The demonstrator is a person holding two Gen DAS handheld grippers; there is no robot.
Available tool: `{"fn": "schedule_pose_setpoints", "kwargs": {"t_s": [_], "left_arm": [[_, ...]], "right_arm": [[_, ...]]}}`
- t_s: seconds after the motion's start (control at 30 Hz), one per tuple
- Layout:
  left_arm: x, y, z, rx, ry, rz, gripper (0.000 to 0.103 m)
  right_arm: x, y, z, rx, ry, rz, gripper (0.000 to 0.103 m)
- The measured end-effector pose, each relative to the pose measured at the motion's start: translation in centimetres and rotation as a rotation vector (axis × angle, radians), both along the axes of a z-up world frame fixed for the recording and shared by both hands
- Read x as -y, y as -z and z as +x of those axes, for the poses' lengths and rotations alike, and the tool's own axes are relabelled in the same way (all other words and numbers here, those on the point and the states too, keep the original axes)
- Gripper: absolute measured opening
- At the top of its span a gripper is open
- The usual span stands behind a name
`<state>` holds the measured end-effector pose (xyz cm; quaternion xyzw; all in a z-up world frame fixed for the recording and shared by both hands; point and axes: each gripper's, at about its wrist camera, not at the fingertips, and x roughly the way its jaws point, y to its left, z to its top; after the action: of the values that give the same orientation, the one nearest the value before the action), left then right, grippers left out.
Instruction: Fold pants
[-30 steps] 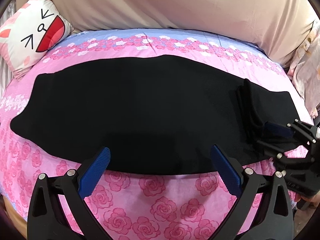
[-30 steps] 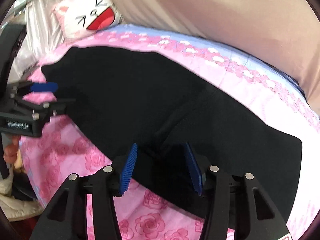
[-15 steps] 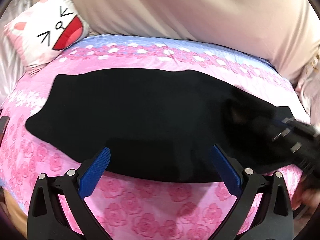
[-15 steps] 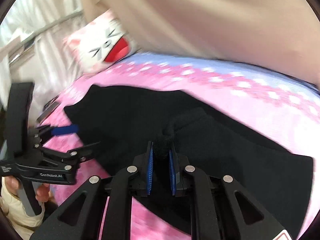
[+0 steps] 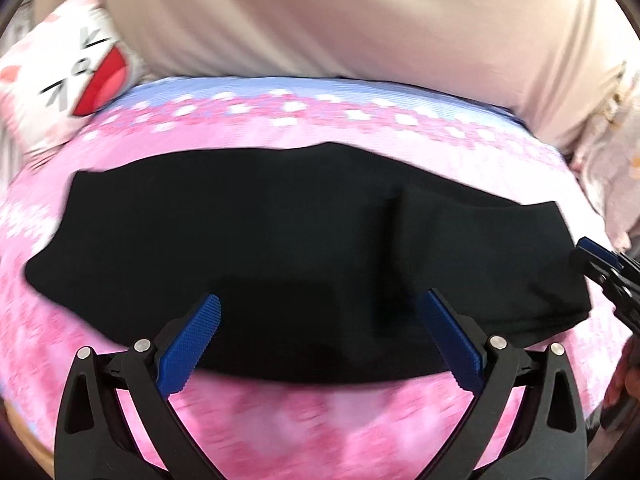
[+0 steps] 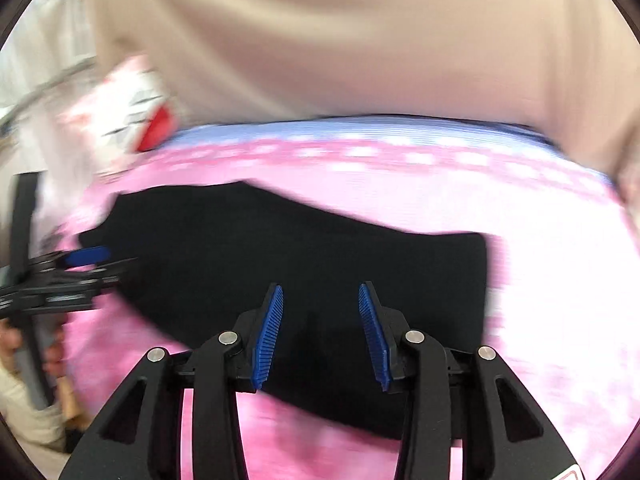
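Observation:
The black pants (image 5: 280, 248) lie flat across the pink floral bed sheet (image 5: 320, 412), with a fold ridge right of the middle (image 5: 394, 208). My left gripper (image 5: 320, 312) is open and empty, hovering over the pants' near edge. My right gripper (image 6: 320, 300) is open and empty above the pants (image 6: 320, 248) near their right end. The right gripper shows at the right edge of the left wrist view (image 5: 600, 260). The left gripper shows at the left of the right wrist view (image 6: 88, 258).
A cat-face pillow (image 5: 68, 80) lies at the bed's far left corner. A beige blanket or curtain (image 5: 340, 20) rises behind the bed. A floral cushion (image 5: 612, 152) sits at the far right. Both views are motion-blurred.
My right gripper, which was shut on a bunch of the pants' fabric, has opened and let it go. The fabric now lies flat. Both grippers have shifted and the views are blurred.

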<state>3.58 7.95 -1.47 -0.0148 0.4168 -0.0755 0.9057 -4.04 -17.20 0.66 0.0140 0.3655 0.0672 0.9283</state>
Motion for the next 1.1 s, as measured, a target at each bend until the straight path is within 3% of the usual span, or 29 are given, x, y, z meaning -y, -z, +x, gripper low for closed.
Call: {"fn": "schedule_pose_setpoints", "kwargs": {"t_s": [0.07,0.17,0.23,0.33,0.4,0.47,0.53,0.6,0.63,0.67,0.73,0.87,0.93,0.97,1.1], "left_arm": [[2.4,0.6,0.9,0.000,0.026,0.019,0.098],[5.2,2.6,2.3,-0.026,0.035,0.100,0.098],[6.0,4.2,2.9,-0.063,0.021,0.160,0.098],[5.3,4.0,2.4,-0.060,-0.003,0.120,0.098],[5.1,3.7,2.2,-0.060,-0.016,0.126,0.098],[5.0,3.3,2.0,-0.049,-0.021,0.134,0.098],[5.2,2.9,1.9,-0.035,-0.021,0.160,0.098],[5.1,2.9,2.2,-0.032,-0.022,0.184,0.098],[5.1,3.2,2.4,-0.036,-0.025,0.205,0.098],[5.0,3.4,2.6,-0.041,-0.026,0.209,0.098],[4.8,3.7,2.9,-0.047,-0.031,0.189,0.098],[5.2,3.7,3.0,-0.048,-0.039,0.185,0.098],[5.3,3.6,2.8,-0.046,-0.040,0.197,0.098],[5.3,3.5,2.6,-0.046,-0.038,0.201,0.098],[5.3,3.5,2.3,-0.047,-0.037,0.200,0.098]], "right_arm": [[2.0,0.8,0.9,-0.027,0.057,-0.003,0.038],[5.0,5.2,3.1,-0.160,0.128,-0.014,0.031],[5.7,4.4,2.2,-0.129,0.136,0.035,0.035],[3.7,1.9,1.5,-0.052,0.052,0.083,0.035],[2.5,1.1,2.0,-0.033,-0.001,0.052,0.035],[2.6,1.9,4.1,-0.066,-0.011,0.005,0.032],[4.5,4.2,6.8,-0.130,0.054,-0.028,0.026],[7.2,4.8,7.2,-0.144,0.076,0.095,0.020],[8.1,4.0,6.7,-0.142,0.103,0.165,0.021],[8.2,3.0,6.1,-0.105,0.111,0.167,0.026],[7.9,2.0,5.7,-0.057,0.101,0.132,0.026],[9.2,5.1,8.5,-0.142,0.126,0.080,0.020],[9.4,4.2,7.7,-0.130,0.149,0.158,0.023],[9.0,3.3,6.8,-0.099,0.144,0.163,0.029],[6.4,2.0,3.7,-0.054,0.052,0.150,0.029]]}}
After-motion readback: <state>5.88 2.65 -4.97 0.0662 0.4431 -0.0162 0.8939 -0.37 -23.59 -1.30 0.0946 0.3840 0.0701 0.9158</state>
